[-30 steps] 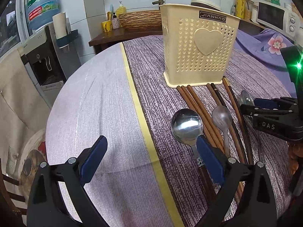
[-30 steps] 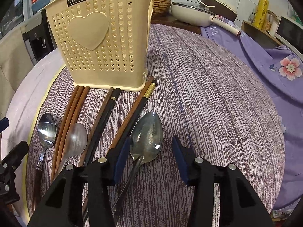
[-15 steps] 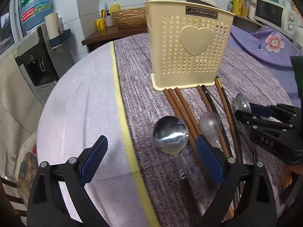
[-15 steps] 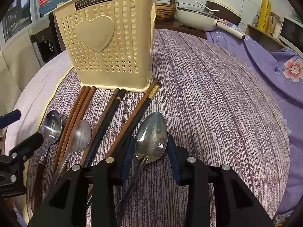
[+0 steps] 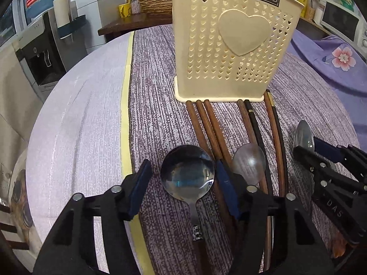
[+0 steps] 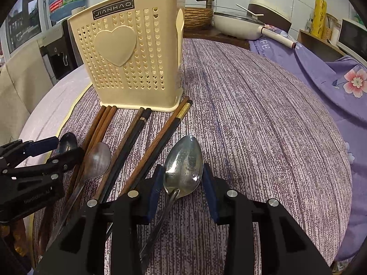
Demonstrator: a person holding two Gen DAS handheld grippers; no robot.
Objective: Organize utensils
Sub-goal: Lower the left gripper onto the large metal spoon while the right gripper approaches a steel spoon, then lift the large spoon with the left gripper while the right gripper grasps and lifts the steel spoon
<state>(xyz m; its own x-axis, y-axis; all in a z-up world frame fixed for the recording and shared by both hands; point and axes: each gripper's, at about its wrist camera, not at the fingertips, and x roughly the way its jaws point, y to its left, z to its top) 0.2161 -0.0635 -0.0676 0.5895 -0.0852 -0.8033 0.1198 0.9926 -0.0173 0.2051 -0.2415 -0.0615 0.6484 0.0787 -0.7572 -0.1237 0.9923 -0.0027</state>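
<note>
A cream perforated utensil basket (image 5: 231, 45) stands upright on the purple cloth; it also shows in the right wrist view (image 6: 128, 57). Several wooden chopsticks (image 5: 213, 128) lie in front of it, with a small spoon (image 5: 248, 162) among them. My left gripper (image 5: 183, 185) brackets a round-bowled spoon (image 5: 188, 176), its jaws close beside the bowl with a gap on the left side. My right gripper (image 6: 182, 183) is shut on a large steel spoon (image 6: 183, 162), pads against both edges of the bowl. The right gripper also shows in the left wrist view (image 5: 307, 146).
The round table (image 5: 75, 119) has a pale cloth with a yellow stripe on the left. A water dispenser (image 5: 45, 45) stands beyond its left edge. A white pan (image 6: 240, 25) and a floral purple cover (image 6: 332, 73) sit at the back right.
My left gripper has moved right over the round spoon and its jaws have narrowed around the bowl. My right gripper has closed from a wide gap onto the large spoon.
</note>
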